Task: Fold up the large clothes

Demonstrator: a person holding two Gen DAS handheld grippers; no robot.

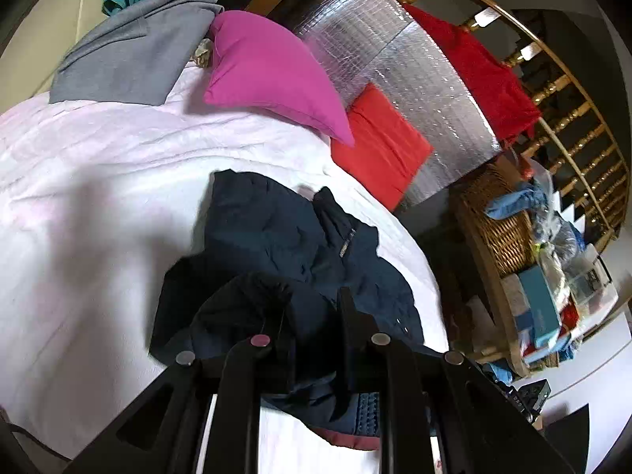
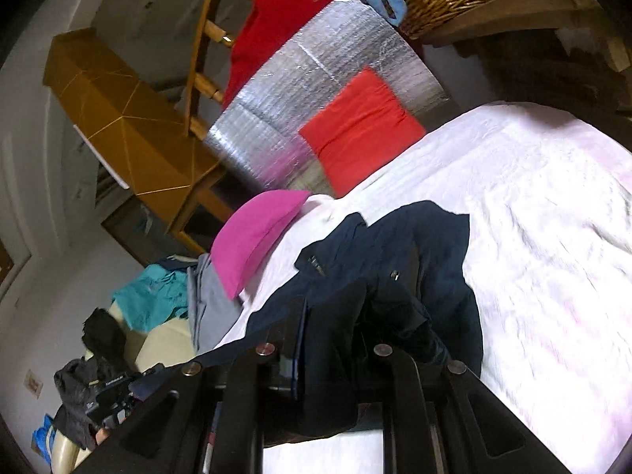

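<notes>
A: Left wrist view first. How far along is the fold?

B: Early, I'd say. The navy jacket (image 1: 300,245) is a rumpled heap on the white bedspread (image 1: 98,181), with no flat fold showing. The zip and collar sit loose on top.

A: And the left gripper (image 1: 312,312)?

B: Clamped on a bunch of the jacket's fabric. Cloth is bundled between the jaws and drapes back over the frame toward the camera. The rest of the jacket trails away from the gripper onto the bedspread, toward the pink cushion (image 1: 272,79) but well short of it.

A: Now the right wrist view.

B: Same story. The jacket (image 2: 434,245) lies crumpled on the bedspread (image 2: 533,217), and its far edge stops short of the pink cushion (image 2: 256,233). The right gripper (image 2: 347,316) is pinched tight on another fold of the dark cloth, which hangs down in front of the lens.

A: So what's left?

B: Nearly all of it, judging by this: spread it out, square it, then make the folds. Both claws hold an edge, which looks like the start of a lift or shake-out.
</notes>
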